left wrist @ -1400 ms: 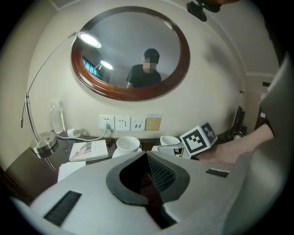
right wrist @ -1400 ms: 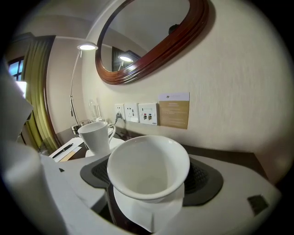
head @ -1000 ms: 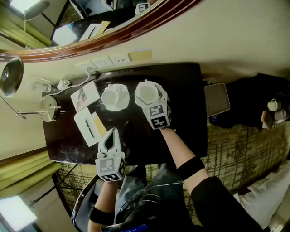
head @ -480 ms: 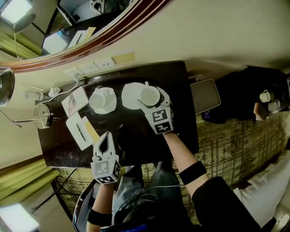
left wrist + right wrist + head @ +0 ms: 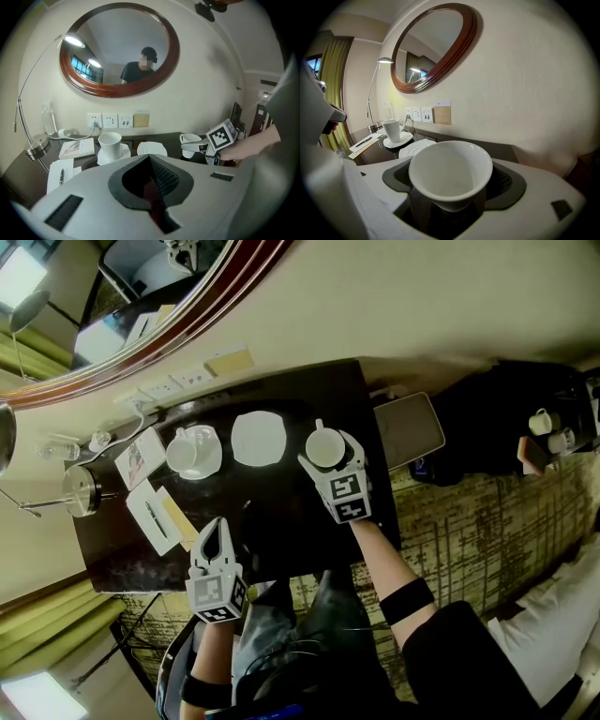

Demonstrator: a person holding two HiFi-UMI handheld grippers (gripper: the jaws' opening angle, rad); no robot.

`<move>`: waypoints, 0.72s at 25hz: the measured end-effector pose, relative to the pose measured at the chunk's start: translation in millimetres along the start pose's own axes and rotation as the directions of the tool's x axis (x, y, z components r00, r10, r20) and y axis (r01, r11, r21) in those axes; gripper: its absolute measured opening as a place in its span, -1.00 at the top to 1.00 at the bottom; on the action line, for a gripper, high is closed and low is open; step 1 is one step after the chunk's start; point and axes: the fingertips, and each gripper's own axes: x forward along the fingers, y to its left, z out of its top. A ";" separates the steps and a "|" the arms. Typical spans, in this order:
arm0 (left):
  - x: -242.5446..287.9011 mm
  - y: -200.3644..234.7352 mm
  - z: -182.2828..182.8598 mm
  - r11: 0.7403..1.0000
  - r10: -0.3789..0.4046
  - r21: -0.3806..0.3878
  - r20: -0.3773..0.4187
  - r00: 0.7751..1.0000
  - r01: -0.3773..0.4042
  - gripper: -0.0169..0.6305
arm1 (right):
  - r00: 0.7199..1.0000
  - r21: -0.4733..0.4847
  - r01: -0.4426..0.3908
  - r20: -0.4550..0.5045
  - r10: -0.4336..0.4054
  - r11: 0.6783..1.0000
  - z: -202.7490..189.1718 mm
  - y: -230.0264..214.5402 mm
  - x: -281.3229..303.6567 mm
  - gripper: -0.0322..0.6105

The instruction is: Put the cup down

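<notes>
A white cup [image 5: 324, 447] stands upright between the jaws of my right gripper [image 5: 327, 454], which is shut on it over the right part of the dark desk [image 5: 281, 512]. In the right gripper view the cup [image 5: 451, 173] fills the space between the pads, its mouth facing up. The empty white saucer [image 5: 258, 438] lies to its left, apart from it. Whether the cup's base touches the desk I cannot tell. My left gripper [image 5: 217, 538] is shut and empty near the desk's front edge; its own view shows the held cup [image 5: 191, 139] and the saucer [image 5: 152, 148].
A second cup on its saucer [image 5: 192, 451] stands left of the empty saucer. A notepad with pen [image 5: 153, 515], a booklet [image 5: 137, 456], a lamp base [image 5: 80, 490] and a bottle [image 5: 56, 450] crowd the desk's left end. Wall sockets [image 5: 150, 390] line the back. A grey tray [image 5: 409, 430] lies past the right edge.
My right gripper has carried the cup off the saucer and rightwards across the desk, leaving the saucer bare. The left gripper has shifted a little and stays shut.
</notes>
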 end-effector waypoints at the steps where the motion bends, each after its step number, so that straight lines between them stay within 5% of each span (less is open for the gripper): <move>1: 0.1 -1.0 1.5 1.000 0.007 -0.003 0.001 1.000 -0.007 0.95 | 1.000 0.003 -0.002 -0.002 0.002 1.000 -3.0 -1.7 -1.1 -0.46; 18: -6.9 -13.5 5.0 1.000 0.029 0.003 0.013 1.000 -0.029 0.95 | 0.999 0.045 0.003 -0.040 -0.001 0.999 -29.4 -7.3 -7.0 -0.62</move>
